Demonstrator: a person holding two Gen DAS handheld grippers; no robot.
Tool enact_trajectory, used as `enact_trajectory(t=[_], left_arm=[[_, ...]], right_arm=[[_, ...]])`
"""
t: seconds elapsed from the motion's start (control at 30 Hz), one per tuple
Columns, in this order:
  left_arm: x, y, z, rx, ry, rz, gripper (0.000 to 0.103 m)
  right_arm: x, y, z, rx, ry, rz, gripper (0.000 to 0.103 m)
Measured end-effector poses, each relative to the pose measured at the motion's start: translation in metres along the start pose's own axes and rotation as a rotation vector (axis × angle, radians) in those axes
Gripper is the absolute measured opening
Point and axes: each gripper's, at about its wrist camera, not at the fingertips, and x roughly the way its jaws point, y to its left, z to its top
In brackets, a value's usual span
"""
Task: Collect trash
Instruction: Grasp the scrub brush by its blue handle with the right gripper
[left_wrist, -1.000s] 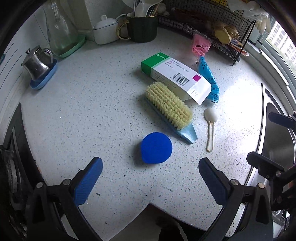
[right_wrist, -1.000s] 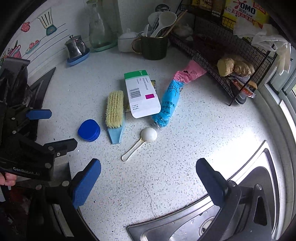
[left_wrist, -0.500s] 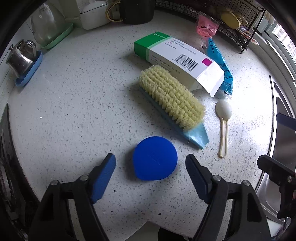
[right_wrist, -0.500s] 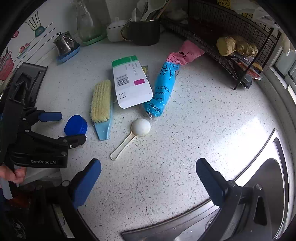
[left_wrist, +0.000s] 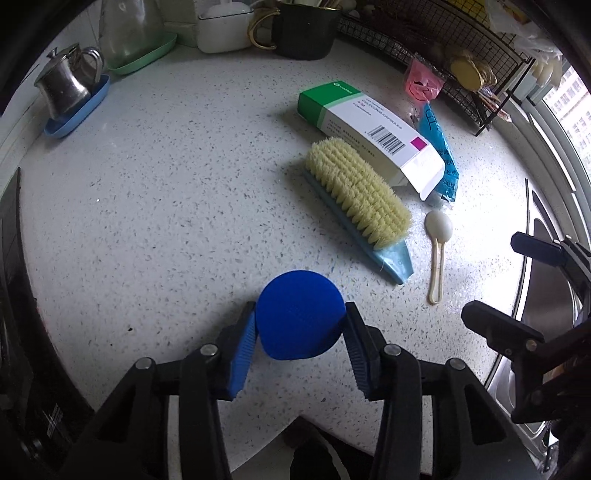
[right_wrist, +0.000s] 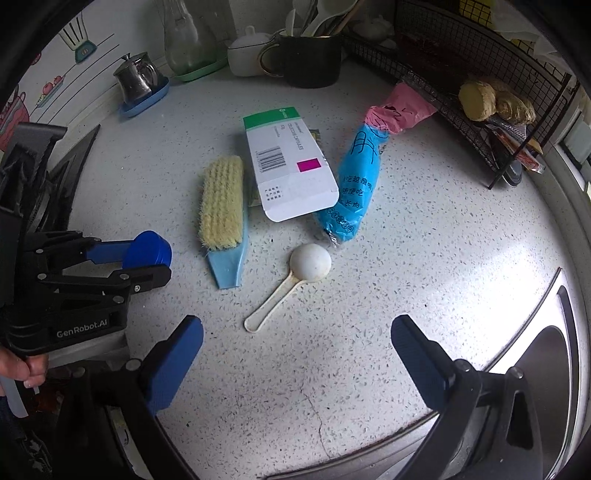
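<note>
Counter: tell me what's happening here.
A person with two handheld grippers is collecting trash. The left gripper has shut on the blue lid, at the near edge of the counter. The right gripper is open, holding nothing, above the counter near the scoop. The brush, box and blue packet lie untouched.

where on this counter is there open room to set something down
Bare counter lies left of the scrub brush, between it and the steel pot; more lies between the white scoop and the sink. Brush, medicine box and blue wrapper crowd the middle.
</note>
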Motion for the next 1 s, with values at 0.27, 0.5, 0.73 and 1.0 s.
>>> enact_trajectory(t=[0.27, 0.5, 0.73, 1.0], left_arm=[[-0.034, 0.036, -0.016, -0.062, -0.042, 0.048, 0.043], [-0.042, 0.055, -0.023, -0.113, -0.055, 0.082, 0.043], [-0.046, 0.055, -0.024, -0.117, -0.050, 0.108, 0.043], [-0.051, 0.053, -0.027, -0.108, -0.060, 0.133, 0.043]], right_arm=[[0.018, 0.028, 0.029, -0.051, -0.002, 0.089, 0.091], [0.042, 0.042, 0.044, -0.070, 0.048, 0.112, 0.070], [0.056, 0.049, 0.056, -0.079, 0.059, 0.093, 0.070], [0.072, 0.071, 0.064, -0.103, 0.061, 0.062, 0.063]])
